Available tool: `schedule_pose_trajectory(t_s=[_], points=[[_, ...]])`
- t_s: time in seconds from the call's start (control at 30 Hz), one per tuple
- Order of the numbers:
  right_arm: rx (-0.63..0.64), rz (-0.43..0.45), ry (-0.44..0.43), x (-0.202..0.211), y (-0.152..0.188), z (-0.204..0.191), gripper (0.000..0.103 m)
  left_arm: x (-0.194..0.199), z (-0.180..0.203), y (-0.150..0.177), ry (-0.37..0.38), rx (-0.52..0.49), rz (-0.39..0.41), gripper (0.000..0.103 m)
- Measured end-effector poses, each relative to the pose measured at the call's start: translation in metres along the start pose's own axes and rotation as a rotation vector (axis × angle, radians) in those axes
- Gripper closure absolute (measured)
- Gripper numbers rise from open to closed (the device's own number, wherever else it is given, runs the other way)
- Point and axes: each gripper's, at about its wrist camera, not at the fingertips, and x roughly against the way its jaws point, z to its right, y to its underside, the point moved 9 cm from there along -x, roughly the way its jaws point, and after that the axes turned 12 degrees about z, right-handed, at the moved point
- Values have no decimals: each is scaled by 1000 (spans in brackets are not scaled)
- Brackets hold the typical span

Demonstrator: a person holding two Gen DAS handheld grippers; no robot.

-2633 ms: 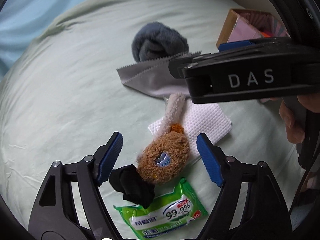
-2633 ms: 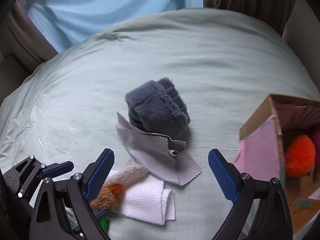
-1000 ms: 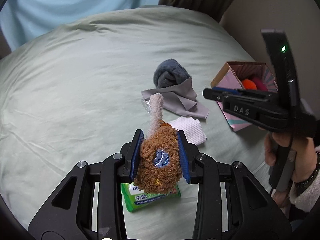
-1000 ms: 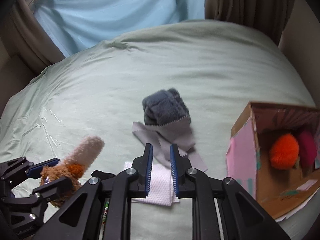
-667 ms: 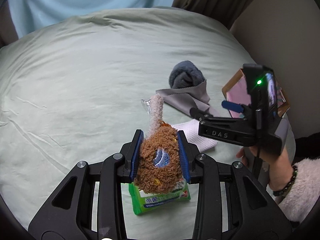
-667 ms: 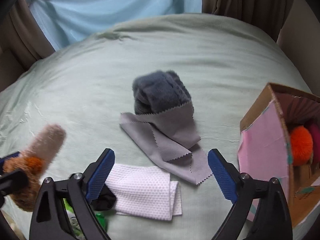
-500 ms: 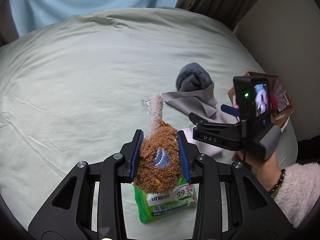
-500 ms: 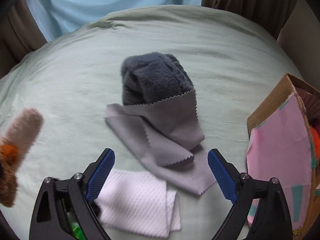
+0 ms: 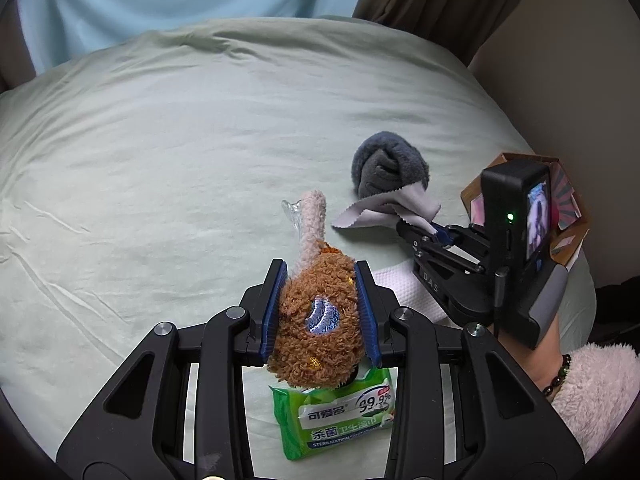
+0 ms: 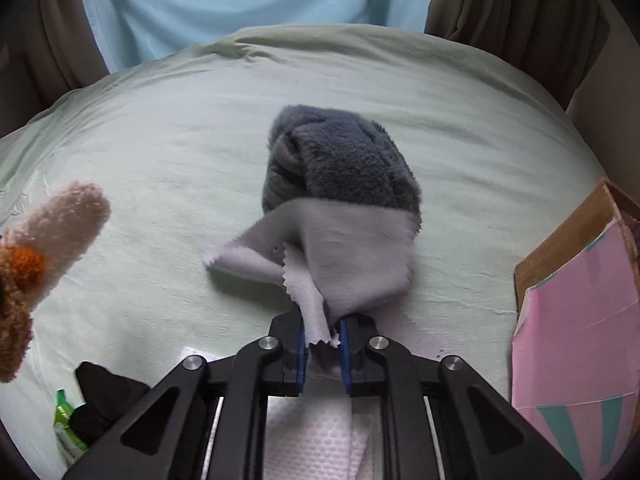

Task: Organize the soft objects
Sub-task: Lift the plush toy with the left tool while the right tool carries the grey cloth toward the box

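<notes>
My left gripper [image 9: 320, 312] is shut on a brown plush drumstick toy [image 9: 318, 320] and holds it above the bed; the toy also shows at the left edge of the right wrist view [image 10: 44, 248]. My right gripper [image 10: 323, 354] is shut on the corner of a light grey cloth [image 10: 344, 256], which is lifted and drapes forward against a dark grey fluffy bundle [image 10: 340, 164]. In the left wrist view the cloth [image 9: 388, 208] and the bundle [image 9: 390, 164] lie right of centre, with the right gripper [image 9: 424, 236] at the cloth.
A pink cardboard box [image 10: 580, 320] stands open at the right, also in the left wrist view [image 9: 568, 208]. A white textured cloth [image 10: 320, 440], a black item [image 10: 104, 400] and a green wet-wipes pack [image 9: 340, 416] lie on the pale green bedsheet [image 9: 160, 160].
My right gripper moved forward over the grey cloth, closed on its corner and raised it. My left gripper kept its hold on the drumstick toy, lifted above the wipes pack.
</notes>
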Motion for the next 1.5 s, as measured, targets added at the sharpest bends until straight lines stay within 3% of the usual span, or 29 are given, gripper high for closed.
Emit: schedule_pose_trajectory(t_s=[0.4, 0.63, 0.83, 1.1, 1.5], points=[[-76, 112, -16, 113, -50, 27, 91, 77, 35, -45, -7, -18, 99, 72], [-118, 172, 0, 208, -94, 60, 91, 129, 88, -83, 10, -44, 162, 72], [-151, 223, 45, 273, -115, 109, 91, 151, 147, -109, 52, -60, 203, 72], [-162, 223, 93, 329, -115, 200, 91, 141, 246, -127, 88, -80, 216, 72], [-140, 104, 57, 312, -77, 331, 91, 57, 361, -99, 62, -11, 116, 72]])
